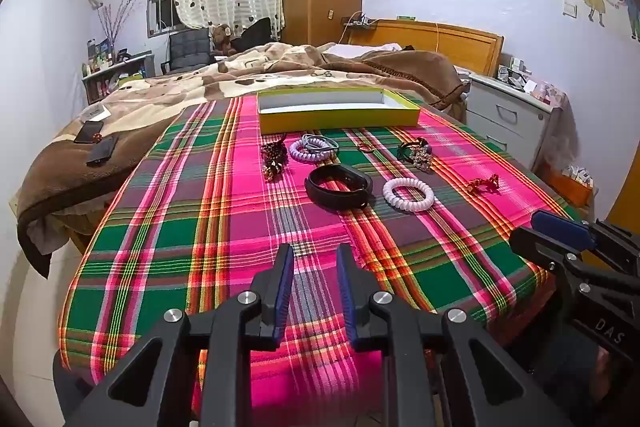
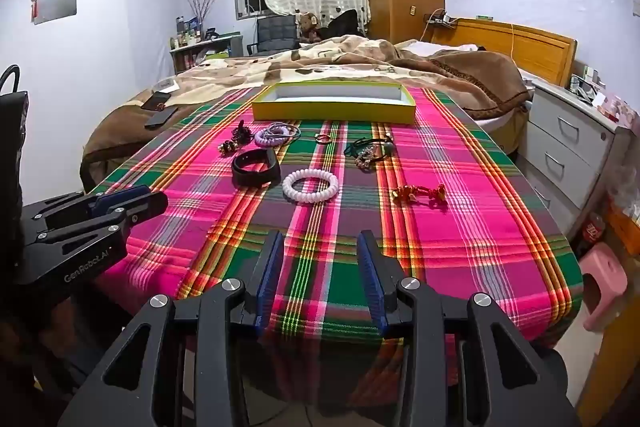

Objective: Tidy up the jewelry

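Several jewelry pieces lie on a plaid cloth (image 1: 200, 219): a black band (image 1: 339, 187) (image 2: 256, 167), a white spiral bracelet (image 1: 408, 194) (image 2: 311, 185), a red-gold ornament (image 1: 483, 183) (image 2: 420, 193), a lilac spiral tie (image 1: 310, 150) (image 2: 272, 135), a dark beaded clip (image 1: 274, 157) (image 2: 236, 139), a small ring (image 1: 365, 147) (image 2: 323, 138) and a beaded cluster (image 1: 418, 154) (image 2: 368, 149). An empty yellow box (image 1: 338, 117) (image 2: 334, 111) stands behind them. My left gripper (image 1: 314, 259) and right gripper (image 2: 319, 247) are both open and empty near the front edge.
The cloth-covered table stands against a bed with brown blankets (image 1: 120, 107). Two phones (image 1: 96, 143) lie on the blanket at left. A white drawer cabinet (image 2: 572, 147) and a pink stool (image 2: 604, 287) are to the right.
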`<state>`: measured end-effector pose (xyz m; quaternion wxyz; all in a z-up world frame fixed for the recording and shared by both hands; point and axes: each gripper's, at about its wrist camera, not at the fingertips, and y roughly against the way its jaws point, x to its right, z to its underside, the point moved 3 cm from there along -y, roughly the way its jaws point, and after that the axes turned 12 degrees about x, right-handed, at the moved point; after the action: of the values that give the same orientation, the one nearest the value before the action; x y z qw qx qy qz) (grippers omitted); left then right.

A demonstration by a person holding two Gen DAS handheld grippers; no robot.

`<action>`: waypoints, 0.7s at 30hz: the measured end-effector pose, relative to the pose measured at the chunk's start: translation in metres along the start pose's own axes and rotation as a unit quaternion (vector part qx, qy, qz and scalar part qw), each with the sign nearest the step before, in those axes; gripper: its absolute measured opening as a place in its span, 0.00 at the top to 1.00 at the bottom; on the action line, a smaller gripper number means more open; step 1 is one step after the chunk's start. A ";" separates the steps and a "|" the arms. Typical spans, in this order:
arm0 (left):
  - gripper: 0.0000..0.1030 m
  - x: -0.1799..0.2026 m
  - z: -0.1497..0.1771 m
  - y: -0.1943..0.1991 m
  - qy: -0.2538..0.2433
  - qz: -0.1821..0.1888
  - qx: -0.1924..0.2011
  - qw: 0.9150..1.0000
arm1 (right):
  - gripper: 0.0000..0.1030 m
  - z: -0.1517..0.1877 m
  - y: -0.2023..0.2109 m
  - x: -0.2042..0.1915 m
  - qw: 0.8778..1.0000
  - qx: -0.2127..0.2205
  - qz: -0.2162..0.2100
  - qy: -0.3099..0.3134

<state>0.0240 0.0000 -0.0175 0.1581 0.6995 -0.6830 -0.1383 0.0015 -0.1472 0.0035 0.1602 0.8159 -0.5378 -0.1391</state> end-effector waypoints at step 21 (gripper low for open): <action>0.79 0.007 -0.003 0.016 0.003 0.004 0.010 1.000 | 0.62 0.002 0.008 0.006 1.000 0.010 0.005 -0.009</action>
<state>0.0110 -0.0068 -0.0080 0.1534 0.6987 -0.6868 -0.1284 -0.0037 -0.1554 0.0047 0.1480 0.8133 -0.5451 -0.1398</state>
